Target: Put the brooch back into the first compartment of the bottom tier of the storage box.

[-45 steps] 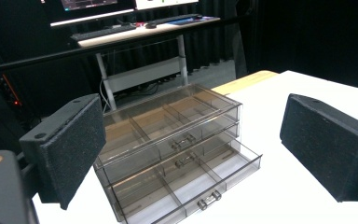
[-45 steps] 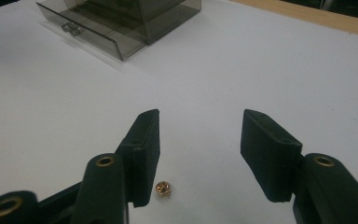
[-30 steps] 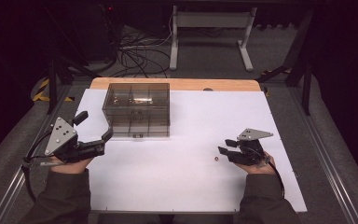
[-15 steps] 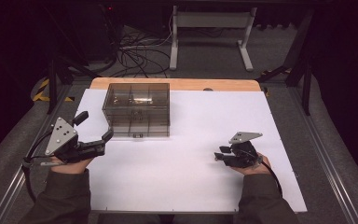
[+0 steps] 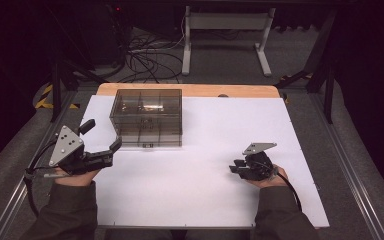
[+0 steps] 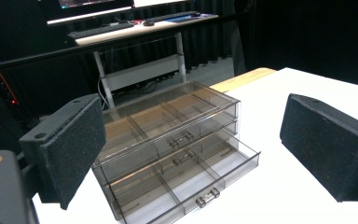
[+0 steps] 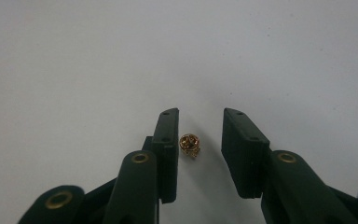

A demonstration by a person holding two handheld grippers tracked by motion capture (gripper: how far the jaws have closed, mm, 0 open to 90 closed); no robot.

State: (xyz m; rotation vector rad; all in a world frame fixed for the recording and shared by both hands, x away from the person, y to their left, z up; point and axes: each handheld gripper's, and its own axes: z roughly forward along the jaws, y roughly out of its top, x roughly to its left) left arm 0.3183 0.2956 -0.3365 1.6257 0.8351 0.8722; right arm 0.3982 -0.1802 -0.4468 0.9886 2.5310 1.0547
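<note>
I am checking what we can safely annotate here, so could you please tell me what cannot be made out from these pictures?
- Small gold object between the right gripper jaws, right gripper view: too small to tell what it is, or whether a pad touches it.
- Same object, high view: hidden under the right gripper.
- Clear drawer box, high view: contents unreadable through the tinted walls.
- Bottom drawer, left gripper view: near corner cut off by the lower edge.

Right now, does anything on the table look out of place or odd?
Mostly tidy. The smoky clear plastic drawer box has its bottom drawer pulled out, the others shut. A tiny gold bead-like piece lies loose on the white tabletop, between the right gripper's open jaws.
</note>
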